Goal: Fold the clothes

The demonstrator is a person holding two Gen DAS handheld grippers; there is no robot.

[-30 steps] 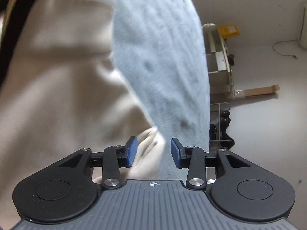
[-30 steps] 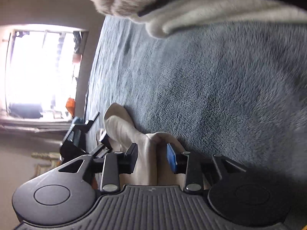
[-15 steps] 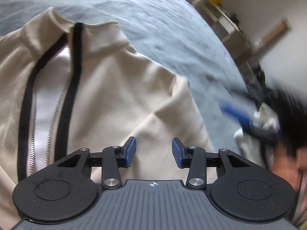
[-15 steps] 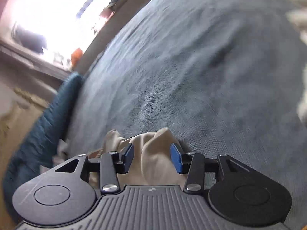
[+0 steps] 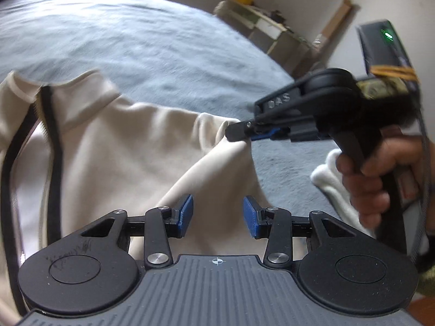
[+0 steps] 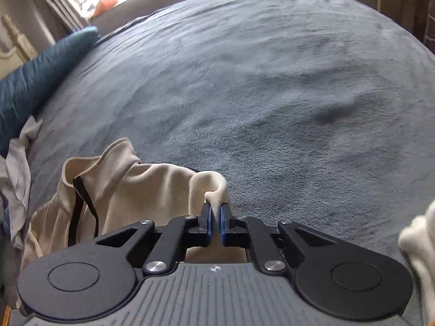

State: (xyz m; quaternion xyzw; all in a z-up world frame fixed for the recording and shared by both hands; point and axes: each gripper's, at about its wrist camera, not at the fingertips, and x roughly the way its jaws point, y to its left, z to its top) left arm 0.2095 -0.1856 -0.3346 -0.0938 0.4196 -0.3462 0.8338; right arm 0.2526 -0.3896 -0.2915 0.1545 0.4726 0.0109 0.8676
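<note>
One cream zip-front jacket with a black-edged zipper and stand-up collar (image 5: pixel 114 146) is what I have to fold, and it lies spread on the grey-blue plush blanket of the bed (image 5: pixel 141 43), collar toward the far side, body running back under my left gripper (image 5: pixel 217 214). I judge it light and thoroughly limp: the cloth sags in a long soft drape from where it is pinched, so it will follow whichever point I lift and slump everywhere else. It looks smooth, perhaps a little slippery, so a pinch should take in a doubled edge or seam rather than a single flat layer. The zipper band and collar are the only stiffer lines, useful as a fold axis.

My right gripper (image 6: pixel 214 222) is closed tight on a bunched cuff or shoulder corner of the jacket, a fold of cream cloth curling up over its blue pads (image 6: pixel 208 221); in the left view that corner is raised just off the bed. My left gripper stands wide apart with nothing between its pads, hovering low over the jacket's body. I would next take the matching edge on the other side, near the hem or sleeve seam, so both corners travel together.

Farther out, a white fleecy garment (image 5: pixel 334 179) lies beside the person's hand, a teal pillow (image 6: pixel 35 87) rests at the bed's edge with crumpled pale clothes (image 6: pixel 16 179) next to it, and a low shelf (image 5: pixel 261 27) stands by the wall.
</note>
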